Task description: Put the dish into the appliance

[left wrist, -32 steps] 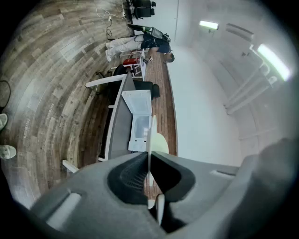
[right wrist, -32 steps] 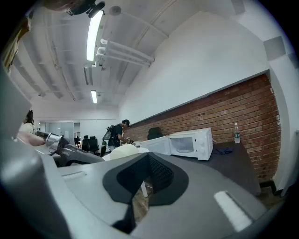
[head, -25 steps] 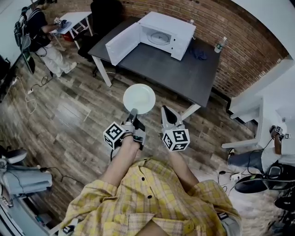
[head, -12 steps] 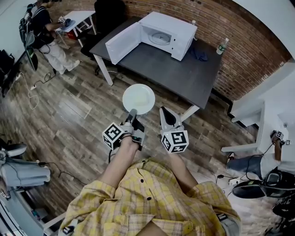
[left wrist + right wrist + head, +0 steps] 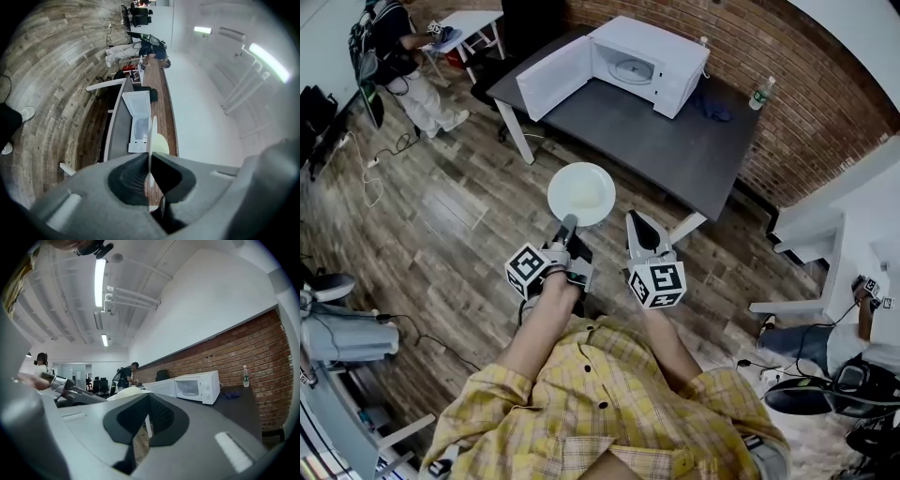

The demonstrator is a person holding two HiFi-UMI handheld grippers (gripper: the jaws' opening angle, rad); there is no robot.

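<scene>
No lettering, brand or number can be read anywhere — the microwave front and the bottle label are too small to make out.

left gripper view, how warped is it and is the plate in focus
Left gripper view: strong fisheye, the floor planks bend into arcs and the corners go black; the plate sits nearly edge-on and fairly sharp between the jaws of the left gripper, whose near body is soft; the ceiling lights glare. Head view: milder bowing, the table edges curve, light is even.
</scene>
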